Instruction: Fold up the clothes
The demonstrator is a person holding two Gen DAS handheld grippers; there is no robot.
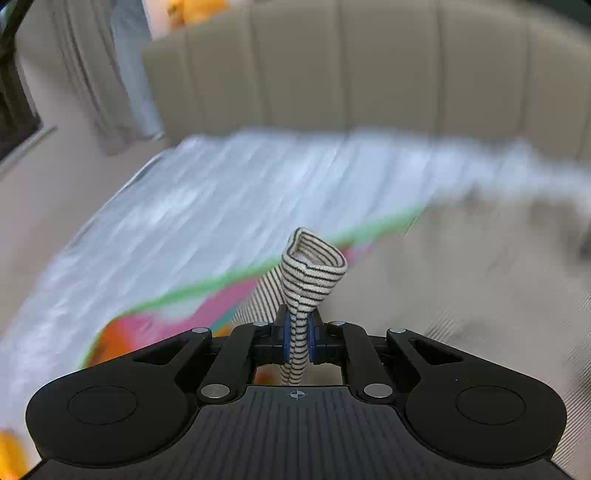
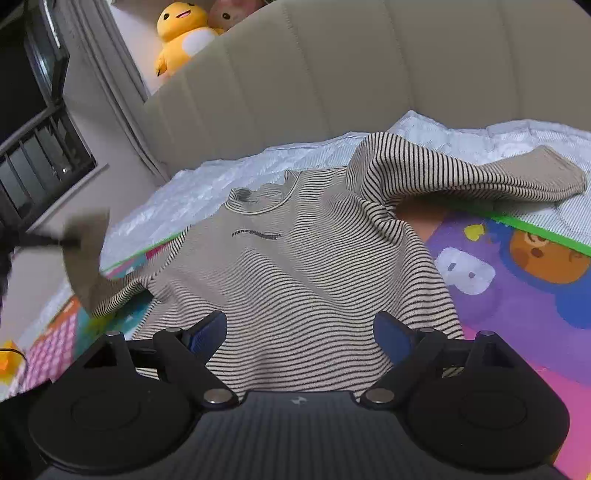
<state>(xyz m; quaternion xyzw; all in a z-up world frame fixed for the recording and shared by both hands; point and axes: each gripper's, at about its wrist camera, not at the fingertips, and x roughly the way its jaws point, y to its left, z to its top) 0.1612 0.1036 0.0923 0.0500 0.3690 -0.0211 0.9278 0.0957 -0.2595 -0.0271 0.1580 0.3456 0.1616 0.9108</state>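
Note:
A beige shirt with thin black stripes [image 2: 295, 258] lies spread on a colourful play mat [image 2: 517, 295], collar away from me, its right sleeve [image 2: 480, 177] draped over the white quilt. My left gripper [image 1: 298, 334] is shut on the cuff of the left sleeve [image 1: 312, 273], which sticks up between the blue pads. That sleeve shows blurred at the left of the right wrist view [image 2: 88, 266]. My right gripper [image 2: 299, 334] is open and empty, just above the shirt's lower hem.
A white quilt [image 2: 207, 188] lies along the far side of the mat, against a beige padded headboard [image 2: 369, 74]. A yellow plush duck [image 2: 181, 33] sits behind it. A window [image 2: 33, 122] and curtain are at the left. The left wrist view is motion-blurred.

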